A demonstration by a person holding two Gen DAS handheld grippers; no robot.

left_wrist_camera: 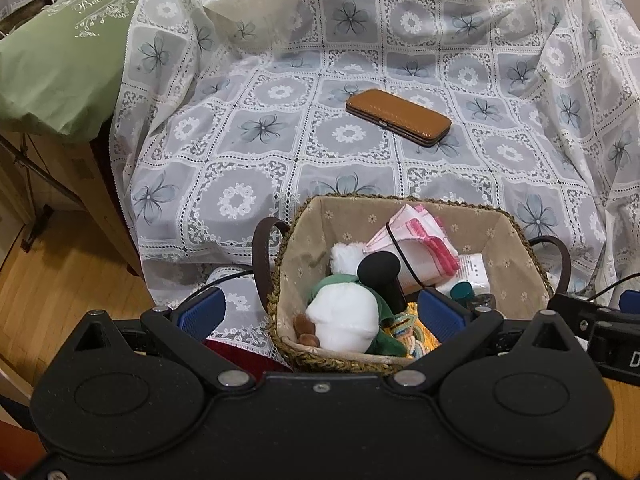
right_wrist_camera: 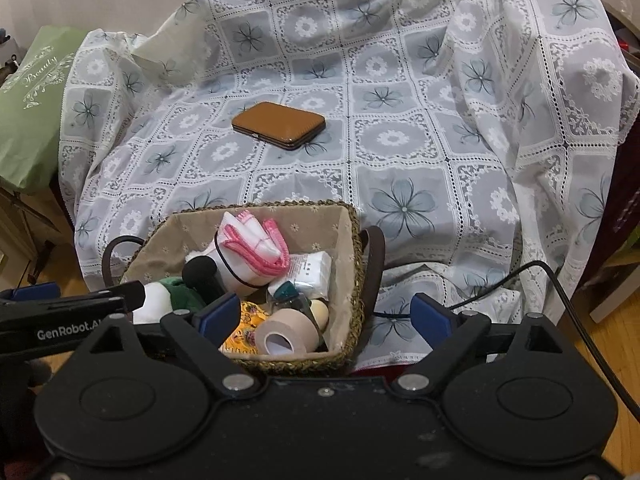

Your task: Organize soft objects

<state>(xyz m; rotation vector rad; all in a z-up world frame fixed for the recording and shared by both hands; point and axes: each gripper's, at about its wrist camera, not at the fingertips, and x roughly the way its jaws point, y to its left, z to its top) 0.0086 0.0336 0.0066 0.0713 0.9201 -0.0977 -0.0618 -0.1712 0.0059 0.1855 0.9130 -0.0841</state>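
Observation:
A woven basket (left_wrist_camera: 288, 240) (right_wrist_camera: 352, 264) with a beige liner sits at the front edge of a lace-covered seat. It holds a white and green plush toy (left_wrist_camera: 344, 312), a pink-edged folded cloth (left_wrist_camera: 416, 240) (right_wrist_camera: 256, 240), a black brush (left_wrist_camera: 380, 272), a white packet (right_wrist_camera: 312, 268), a tape roll (right_wrist_camera: 284, 332) and small bottles. My left gripper (left_wrist_camera: 320, 314) is open, its jaws straddling the basket's left wall over the plush. My right gripper (right_wrist_camera: 326, 314) is open, straddling the basket's right wall.
A brown hard case (left_wrist_camera: 398, 117) (right_wrist_camera: 280, 125) lies on the lace cover (left_wrist_camera: 500, 152) (right_wrist_camera: 440, 128) behind the basket. A green "Beauty" bag (left_wrist_camera: 60, 48) (right_wrist_camera: 28, 112) stands at the left. A black cable (right_wrist_camera: 560, 292) runs at the right over the wooden floor (left_wrist_camera: 60, 280).

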